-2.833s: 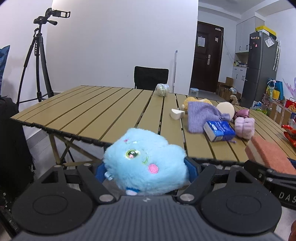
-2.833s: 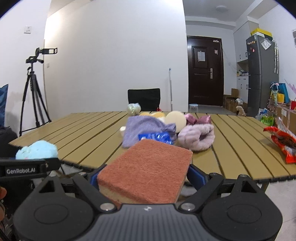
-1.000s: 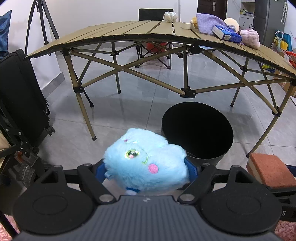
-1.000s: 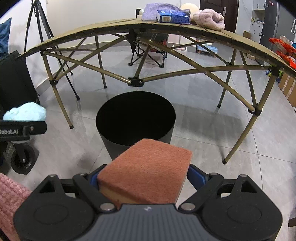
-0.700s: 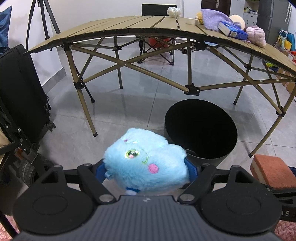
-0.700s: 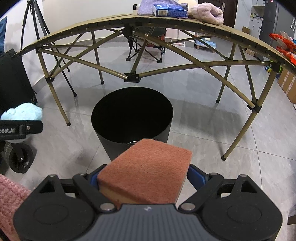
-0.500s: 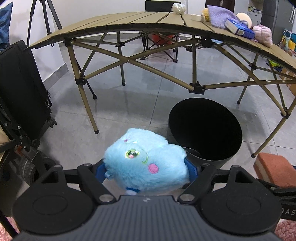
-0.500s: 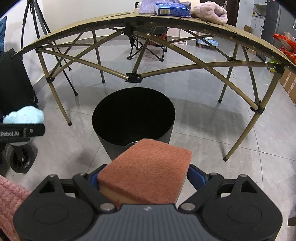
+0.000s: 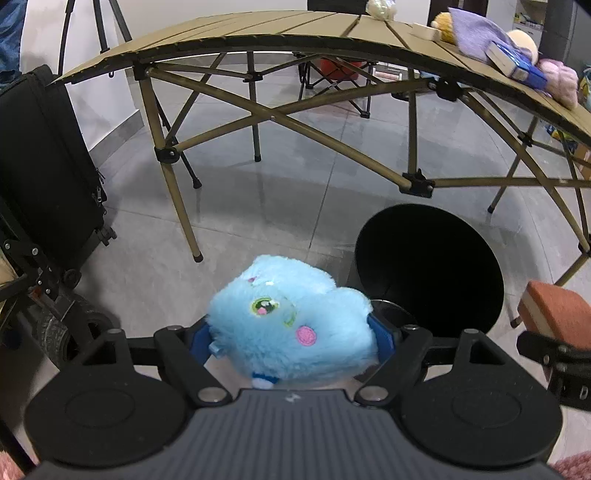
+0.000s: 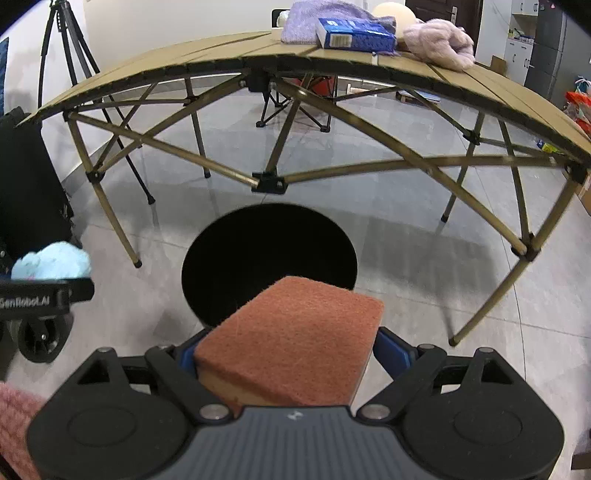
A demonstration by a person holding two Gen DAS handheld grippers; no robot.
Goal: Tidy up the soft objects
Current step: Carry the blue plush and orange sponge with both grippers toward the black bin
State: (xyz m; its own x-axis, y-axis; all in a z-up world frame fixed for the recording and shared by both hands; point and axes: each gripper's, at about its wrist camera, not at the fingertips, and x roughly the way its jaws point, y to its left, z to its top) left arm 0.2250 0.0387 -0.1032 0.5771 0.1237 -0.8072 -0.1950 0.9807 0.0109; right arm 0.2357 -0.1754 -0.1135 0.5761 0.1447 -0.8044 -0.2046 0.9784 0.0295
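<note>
My left gripper [image 9: 291,336] is shut on a fluffy blue plush toy [image 9: 291,325], held above the floor just left of a black round bin [image 9: 428,266]. My right gripper [image 10: 284,350] is shut on a rust-coloured sponge [image 10: 291,339], held right at the near rim of the same black bin [image 10: 269,258]. The sponge [image 9: 557,314] also shows at the right edge of the left wrist view. The blue plush [image 10: 51,264] appears at the left of the right wrist view. On the folding table [image 10: 221,51] lie a purple cloth [image 10: 314,14], a blue box [image 10: 354,35] and a pink fluffy item [image 10: 439,44].
The table's crossed legs [image 10: 269,181] stand just behind the bin. A black suitcase [image 9: 40,166] and a wheeled frame [image 9: 44,295] are at the left. A tripod [image 10: 62,48] stands at the back left. Grey tiled floor surrounds the bin.
Both grippers have dropped from table height to floor level and, over the last second, drifted slightly closer to the bin. Each still holds its object.
</note>
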